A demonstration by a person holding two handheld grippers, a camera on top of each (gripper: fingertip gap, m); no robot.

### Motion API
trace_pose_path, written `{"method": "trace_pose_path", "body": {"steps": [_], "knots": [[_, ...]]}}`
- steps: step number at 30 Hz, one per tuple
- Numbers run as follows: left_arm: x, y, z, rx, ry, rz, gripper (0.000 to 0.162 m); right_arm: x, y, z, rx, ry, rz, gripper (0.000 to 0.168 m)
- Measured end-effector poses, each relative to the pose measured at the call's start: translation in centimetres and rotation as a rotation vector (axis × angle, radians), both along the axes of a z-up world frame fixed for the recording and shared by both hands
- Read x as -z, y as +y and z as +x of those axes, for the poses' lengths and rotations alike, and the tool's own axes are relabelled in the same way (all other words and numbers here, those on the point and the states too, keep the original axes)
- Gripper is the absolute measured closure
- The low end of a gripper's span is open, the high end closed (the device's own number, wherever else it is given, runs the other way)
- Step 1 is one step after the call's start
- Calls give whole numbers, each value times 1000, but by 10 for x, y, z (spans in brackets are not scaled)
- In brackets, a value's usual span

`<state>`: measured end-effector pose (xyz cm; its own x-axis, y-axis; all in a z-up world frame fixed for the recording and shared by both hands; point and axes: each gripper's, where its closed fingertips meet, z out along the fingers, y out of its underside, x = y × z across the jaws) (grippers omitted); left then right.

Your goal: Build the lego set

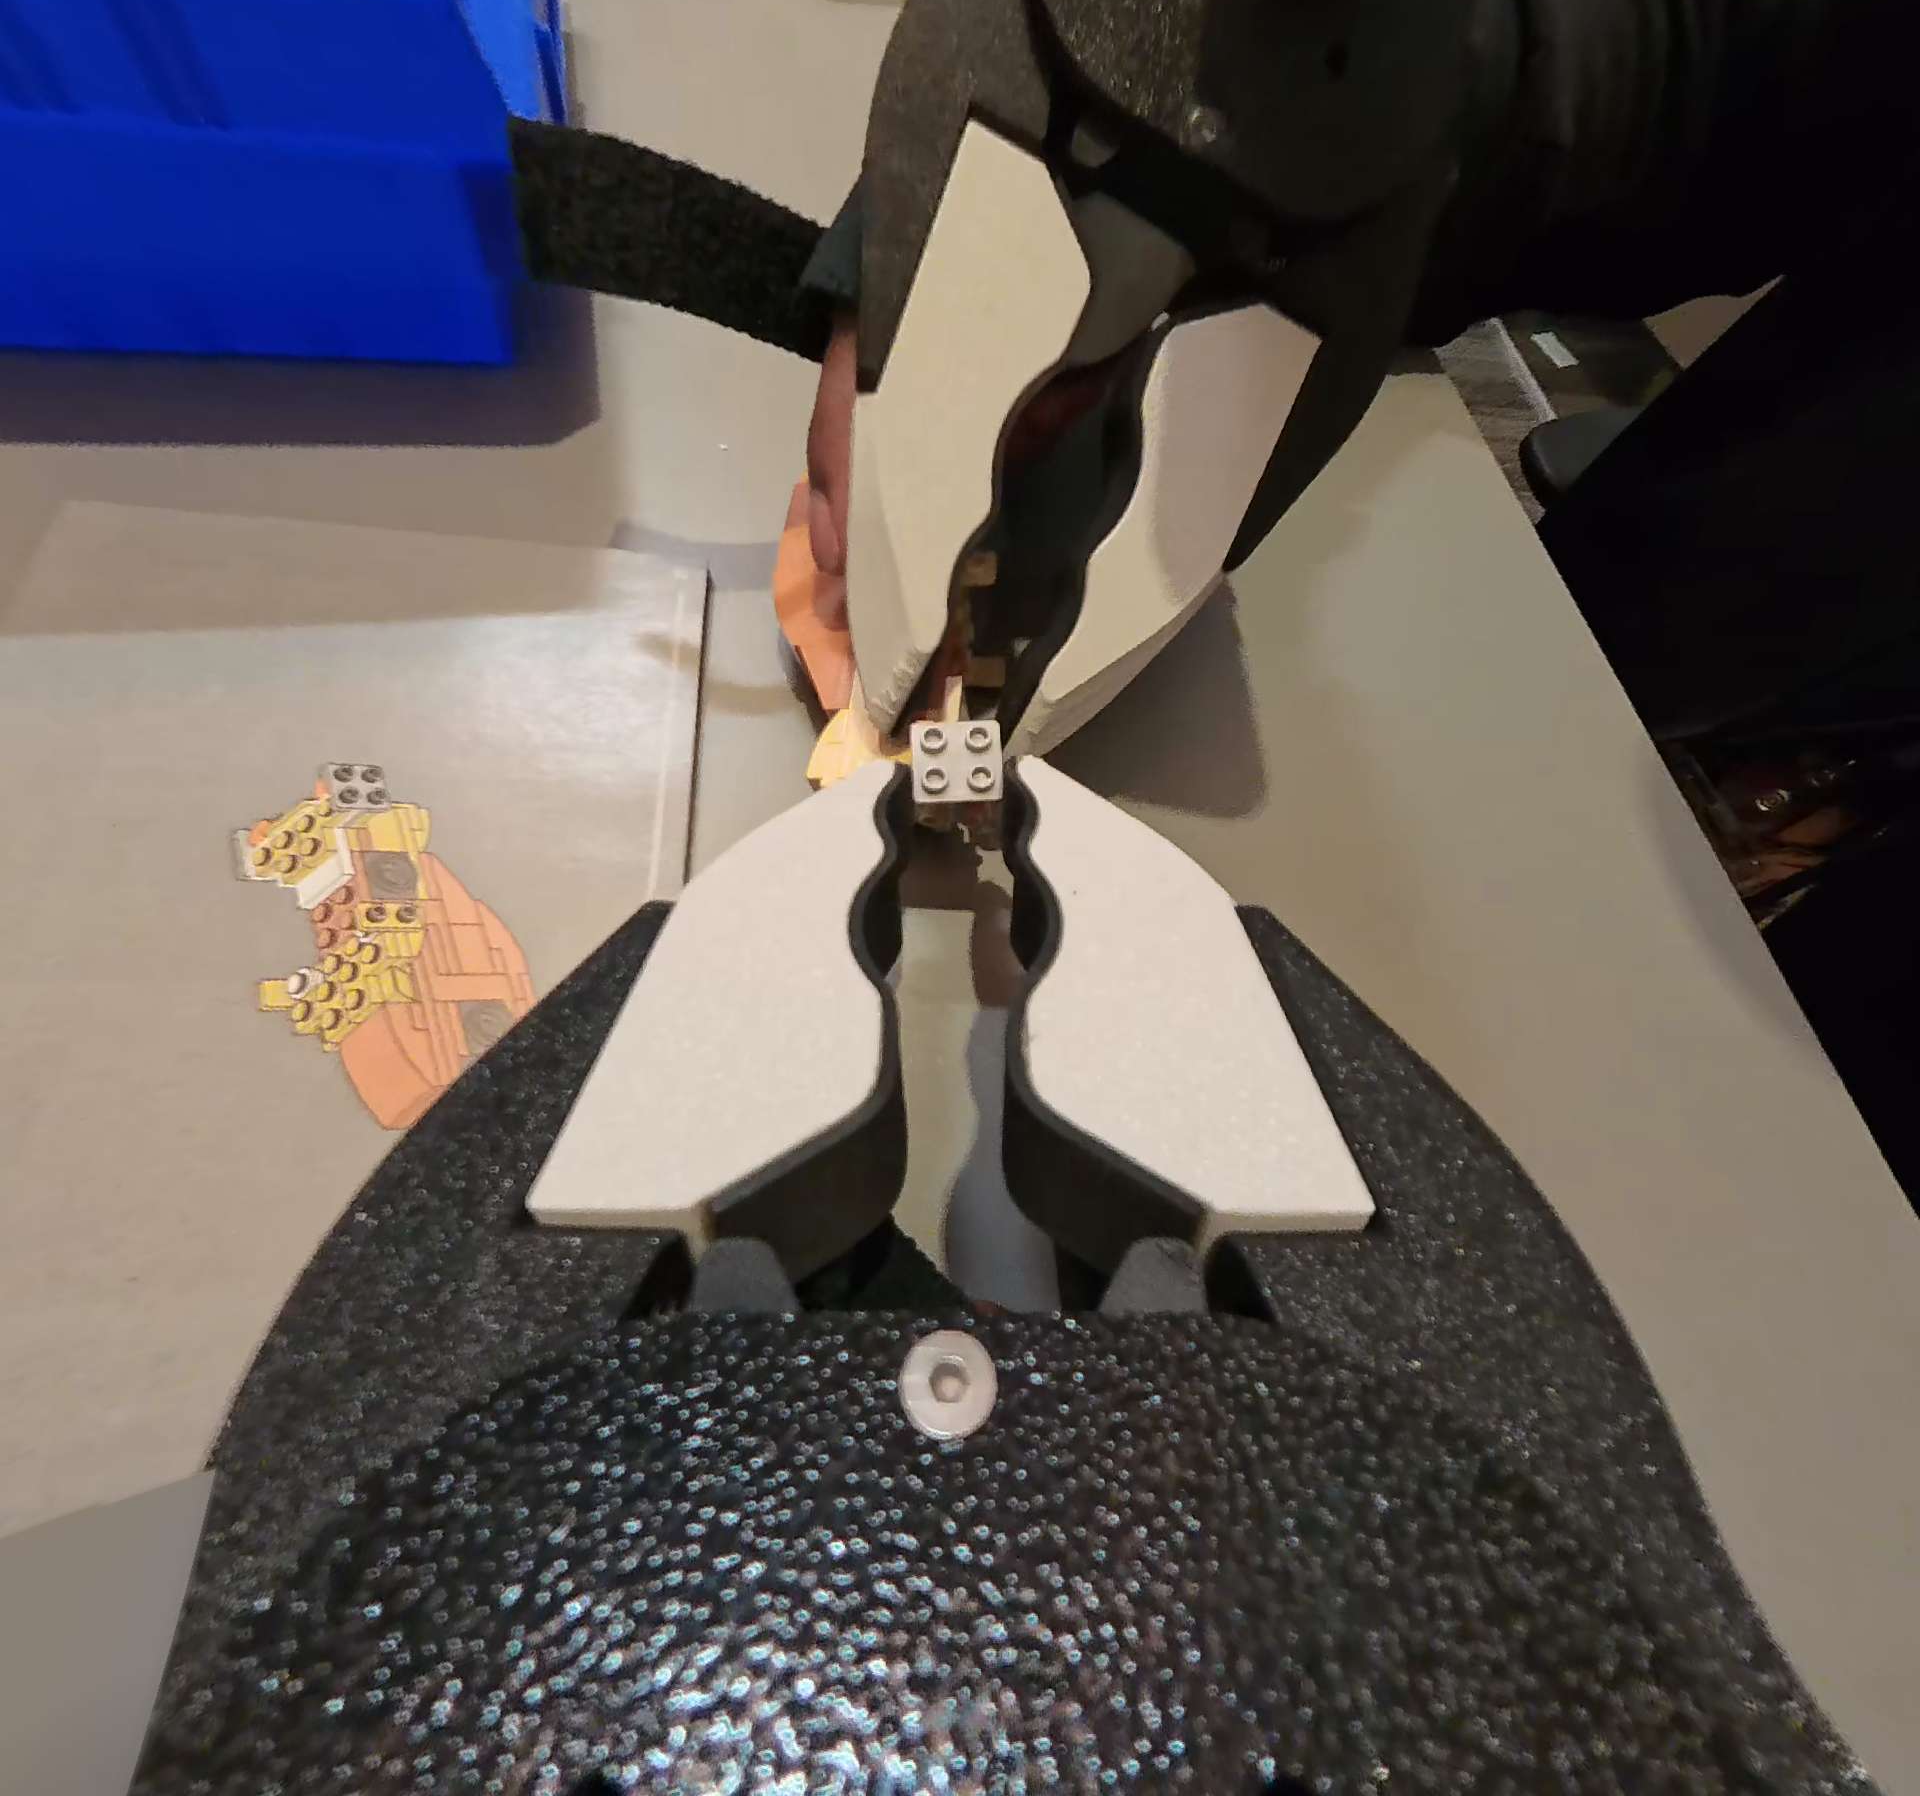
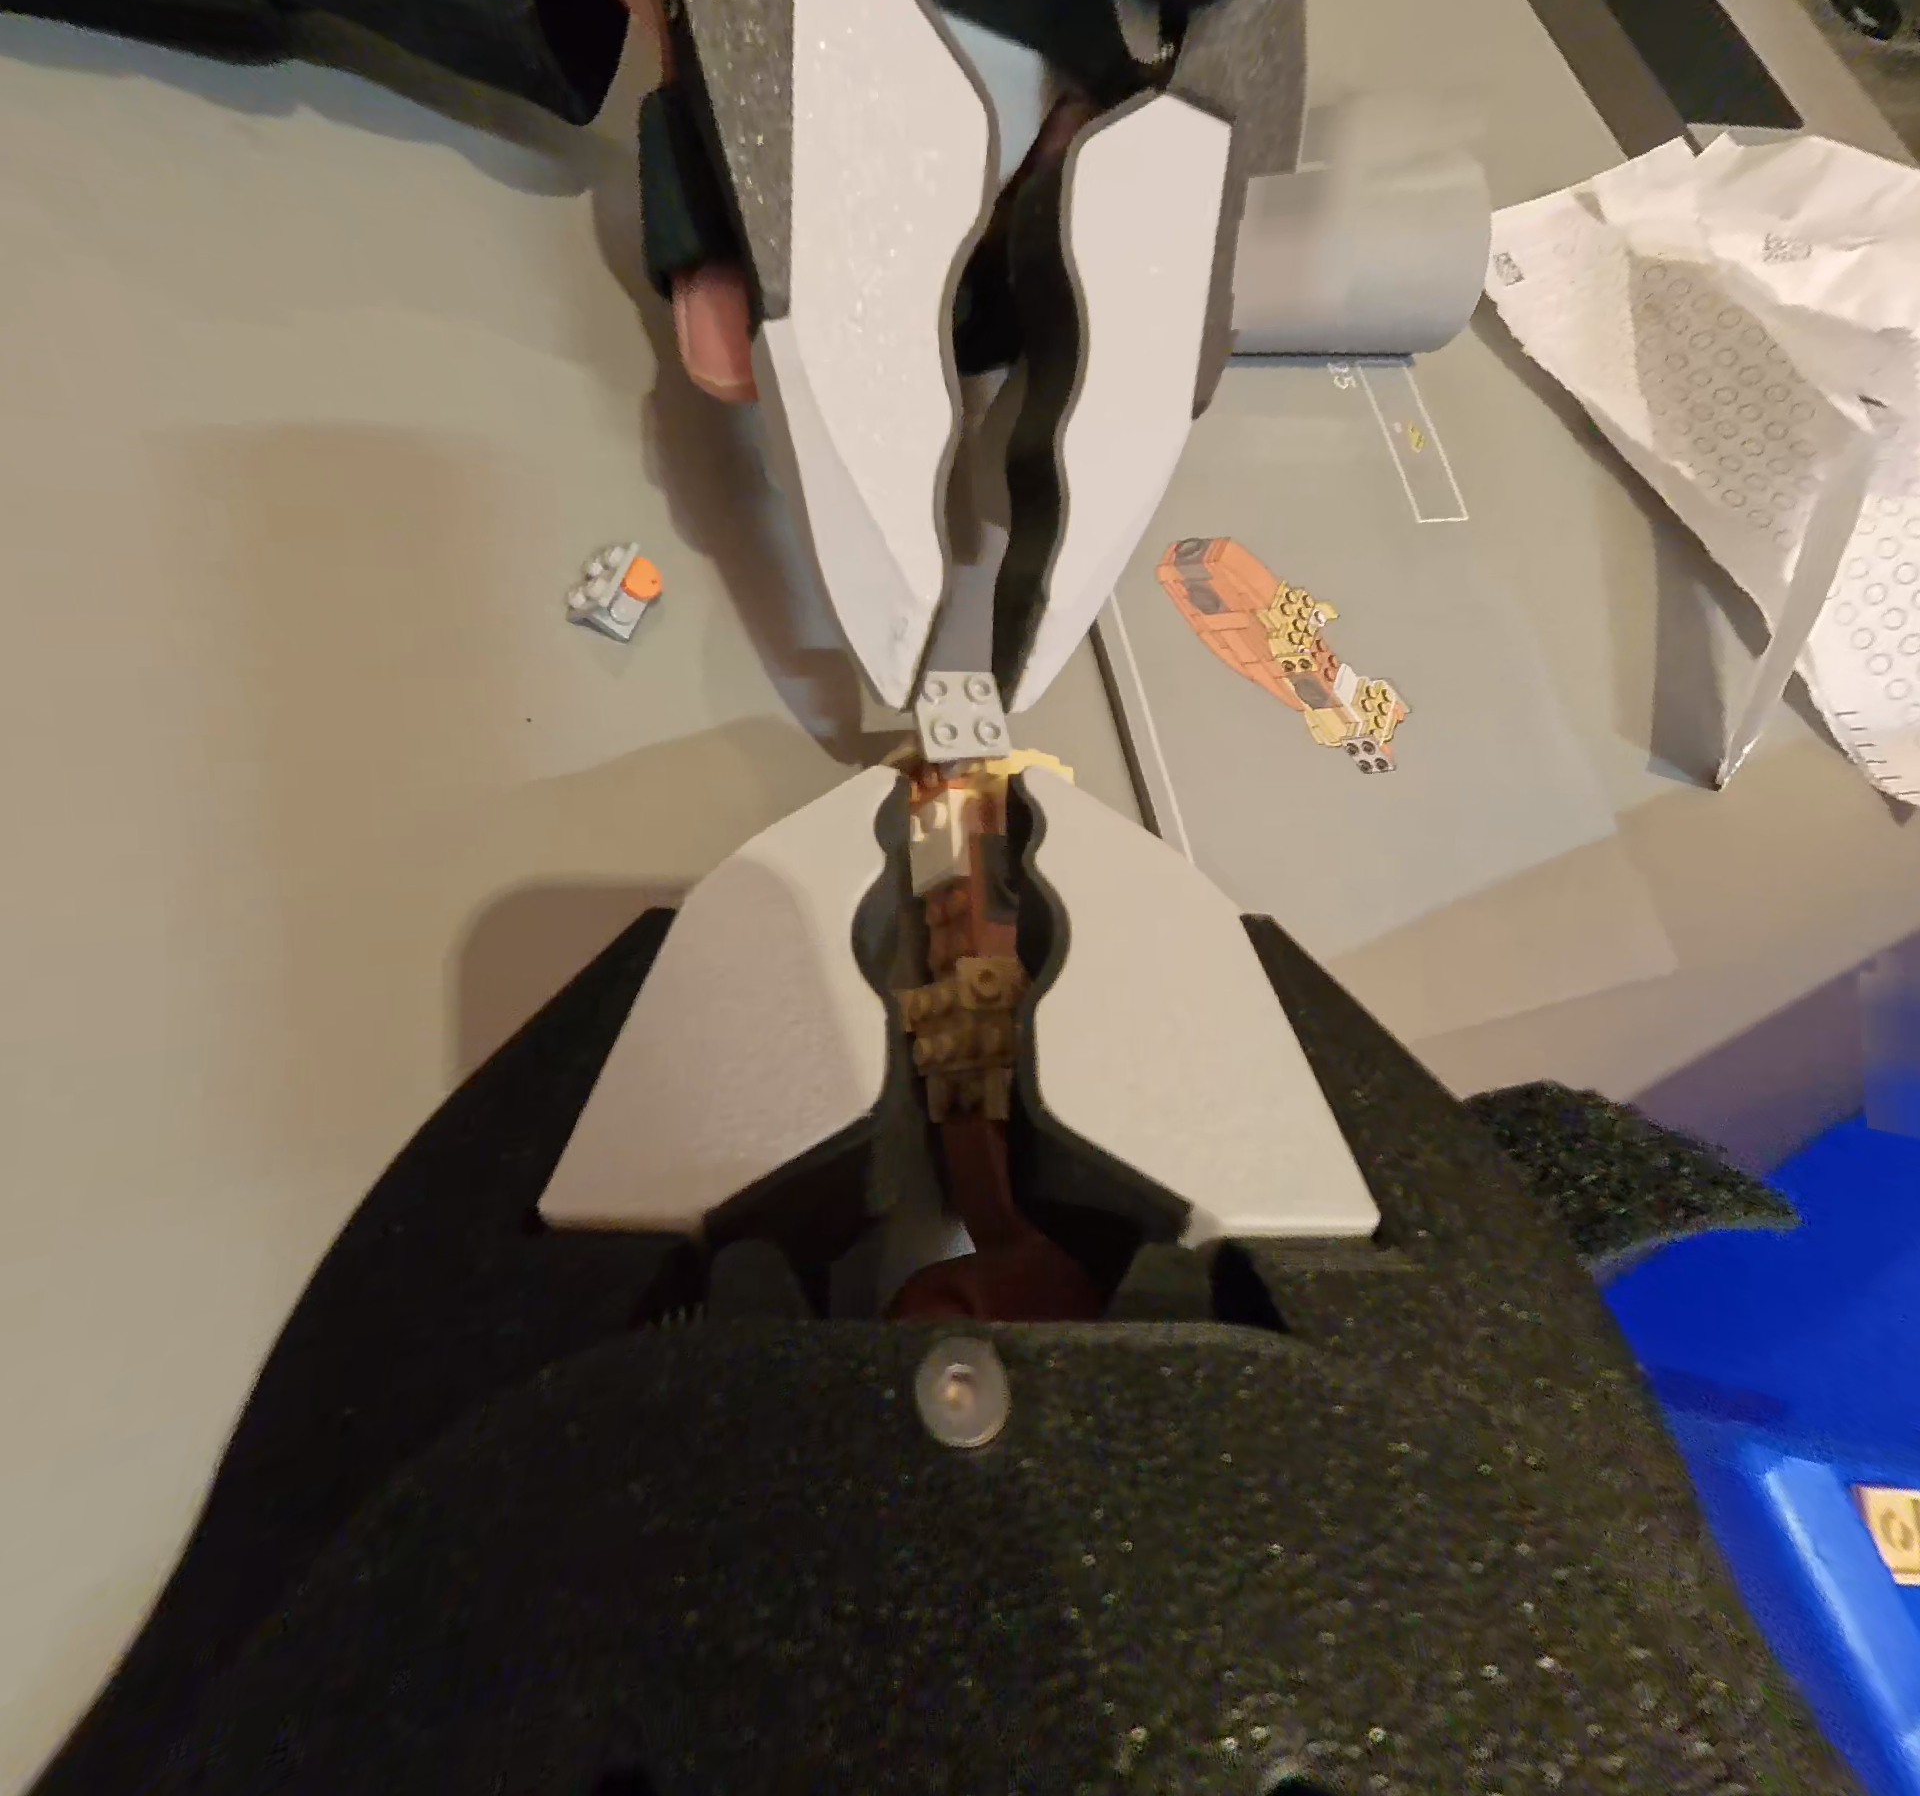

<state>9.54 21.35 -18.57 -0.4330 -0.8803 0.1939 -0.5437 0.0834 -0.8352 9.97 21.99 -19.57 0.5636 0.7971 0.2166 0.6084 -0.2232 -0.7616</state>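
My left gripper (image 1: 958,790) pinches the small grey four-stud square plate (image 1: 957,757) at its tips; right gripper (image 2: 961,801) clamped on brown-tan brick model (image 2: 961,1008), tip to tip.

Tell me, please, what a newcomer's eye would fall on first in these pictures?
Two grippers meeting tip to tip over the table: the left gripper pinches a small grey four-stud plate, and the right gripper clamps a brown and tan lego model. Beside them lies the instruction page and a blue bin.
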Motion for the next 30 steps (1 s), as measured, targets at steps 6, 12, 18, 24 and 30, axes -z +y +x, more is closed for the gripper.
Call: {"method": "trace_pose_path", "body": {"steps": [6,12,18,24,30], "knots": [[1,0,0,8,5,47,147,1,0,-1,-21,-35,15,154],[1,0,0,15,-7,83,147,1,2,-1,-34,-26,10,155],[-1,1,1,12,-18,80,147,-1,3,-1,-31,9,10,157],[-2,1,0,15,-24,74,147,-2,3,-2,-42,23,16,157],[-2,-4,-3,46,-30,91,147,-3,-2,-6,-94,29,13,158]]}}
